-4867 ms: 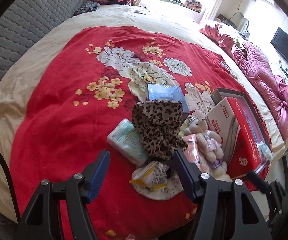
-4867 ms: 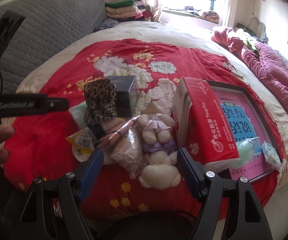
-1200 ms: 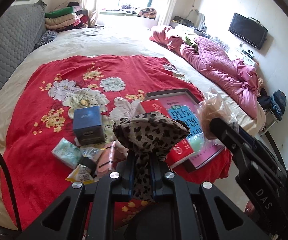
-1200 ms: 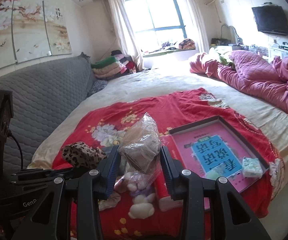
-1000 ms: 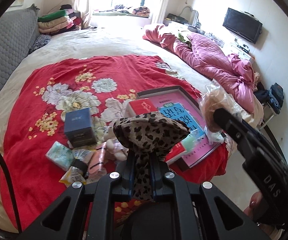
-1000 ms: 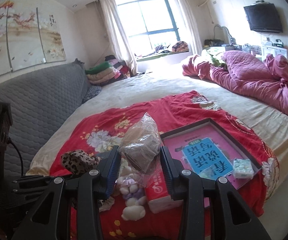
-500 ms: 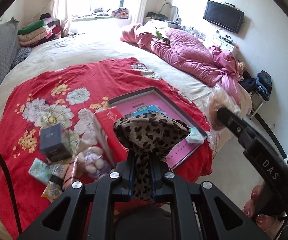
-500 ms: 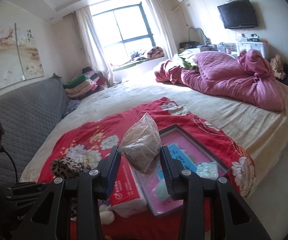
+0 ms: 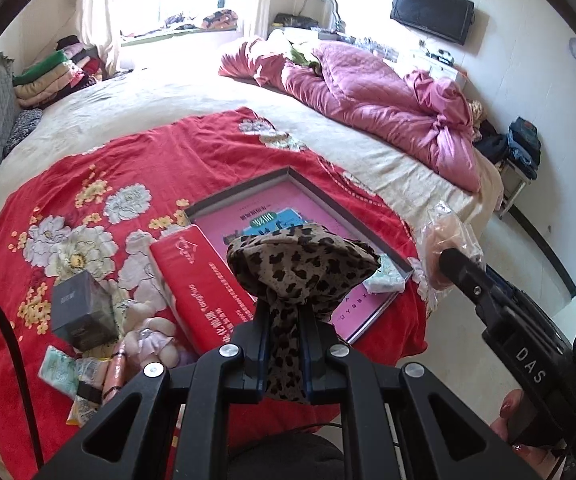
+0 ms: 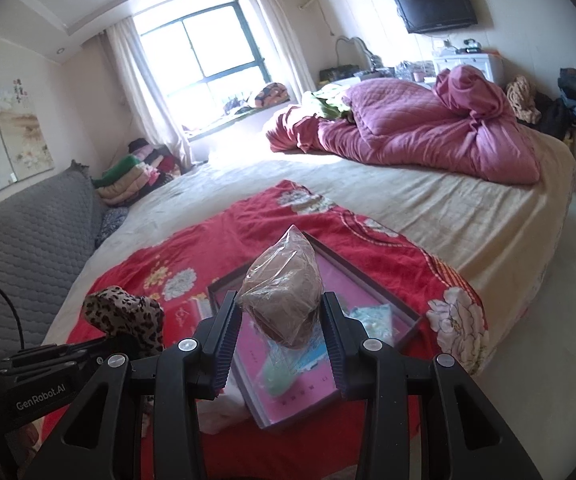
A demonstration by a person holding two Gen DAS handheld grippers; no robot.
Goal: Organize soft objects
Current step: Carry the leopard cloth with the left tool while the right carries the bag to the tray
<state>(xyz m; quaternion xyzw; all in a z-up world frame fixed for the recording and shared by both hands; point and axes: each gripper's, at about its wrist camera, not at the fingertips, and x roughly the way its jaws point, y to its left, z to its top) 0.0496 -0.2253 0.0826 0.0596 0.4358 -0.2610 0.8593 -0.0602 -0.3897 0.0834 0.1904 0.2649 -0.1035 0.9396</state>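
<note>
My left gripper (image 9: 284,332) is shut on a leopard-print cloth (image 9: 299,264), held in the air above the near corner of the red floral blanket (image 9: 136,168). In the right wrist view my right gripper (image 10: 282,320) is shut on a clear plastic bag of brownish fabric (image 10: 284,292), raised over the shallow dark-rimmed box with a pink bottom (image 10: 367,272). The same box (image 9: 299,178) lies under the leopard cloth in the left view. A small plush bear (image 9: 148,340) lies on the blanket at the lower left.
A red tissue pack (image 9: 204,292) leans at the box's left side. A dark cube box (image 9: 82,312) and several small packets (image 9: 60,368) lie beside the bear. A pink quilt (image 9: 367,100) is heaped on the far bed side. Bare floor (image 9: 507,280) lies to the right.
Both grippers have swung to the right with their loads, so the pink-bottomed box now sits under them and the pile of small items has slid to the left.
</note>
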